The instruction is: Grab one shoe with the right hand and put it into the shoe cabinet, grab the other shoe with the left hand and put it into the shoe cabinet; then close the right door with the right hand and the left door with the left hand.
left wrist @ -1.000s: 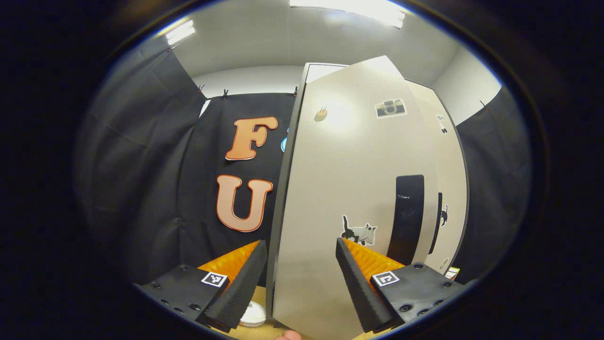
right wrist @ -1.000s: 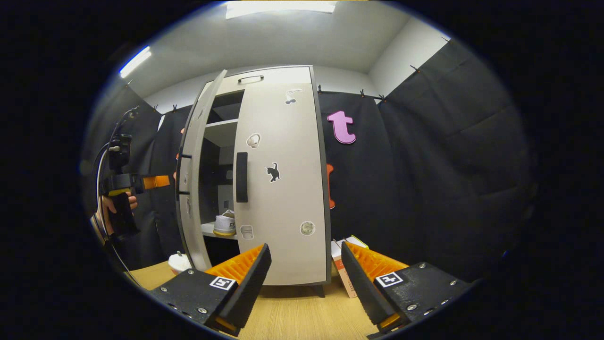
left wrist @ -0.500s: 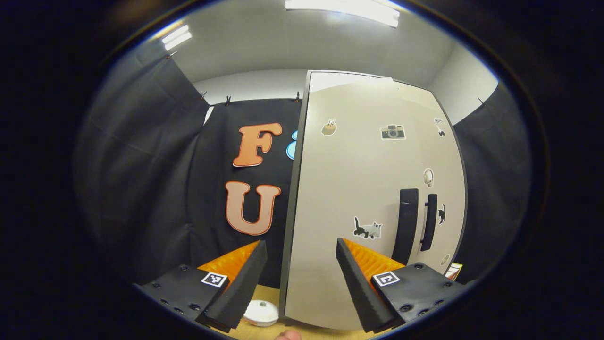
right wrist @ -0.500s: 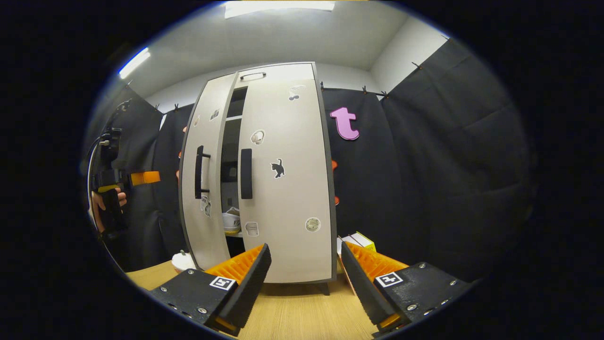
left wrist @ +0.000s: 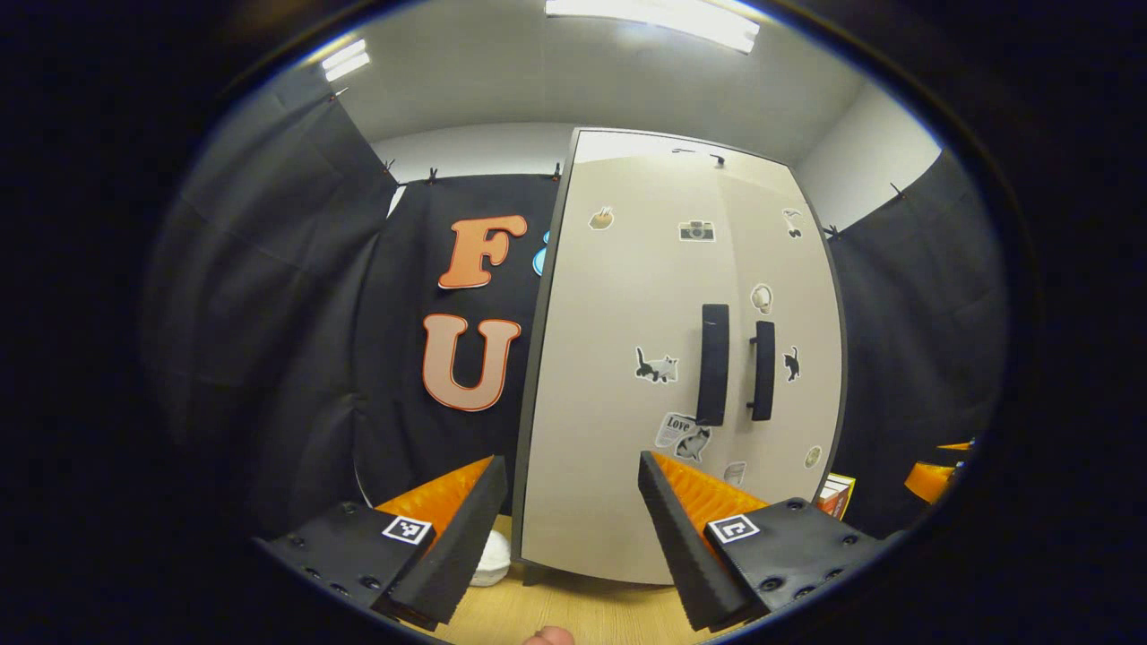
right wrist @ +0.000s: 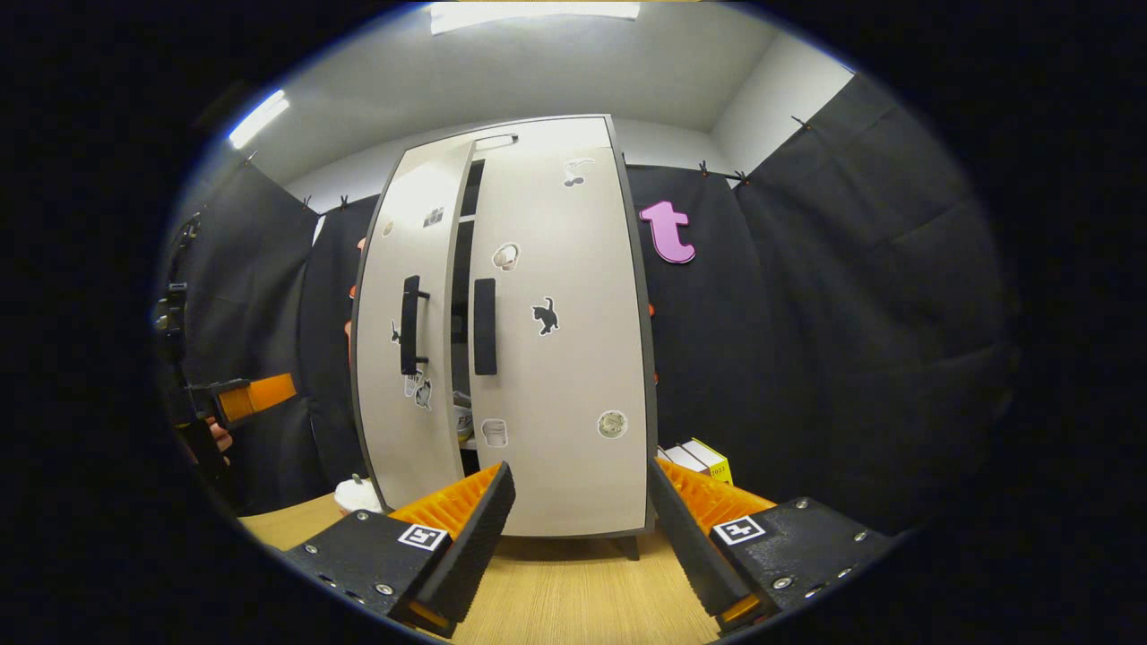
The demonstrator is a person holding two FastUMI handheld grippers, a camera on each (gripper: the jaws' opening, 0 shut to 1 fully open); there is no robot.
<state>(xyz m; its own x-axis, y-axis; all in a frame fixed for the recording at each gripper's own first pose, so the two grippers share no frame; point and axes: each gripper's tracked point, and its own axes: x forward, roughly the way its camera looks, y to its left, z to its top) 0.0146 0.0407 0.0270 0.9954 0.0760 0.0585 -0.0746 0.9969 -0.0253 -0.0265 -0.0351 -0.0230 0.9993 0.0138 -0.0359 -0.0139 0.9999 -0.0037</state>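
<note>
Left door (right wrist: 414, 358) ajar, narrow gap

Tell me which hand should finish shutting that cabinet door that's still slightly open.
Left: the left door remains slightly ajar, and the left gripper is beside it, jaws open; the right door looks shut.

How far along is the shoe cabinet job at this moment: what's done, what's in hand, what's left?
Done: a shoe sits inside the cabinet, glimpsed through the door gap, and the right door looks shut. In hand: nothing; the left gripper and right gripper are both open and clear of the doors. Left: the left door stands slightly ajar in the right gripper view, so it may need a final push.
</note>
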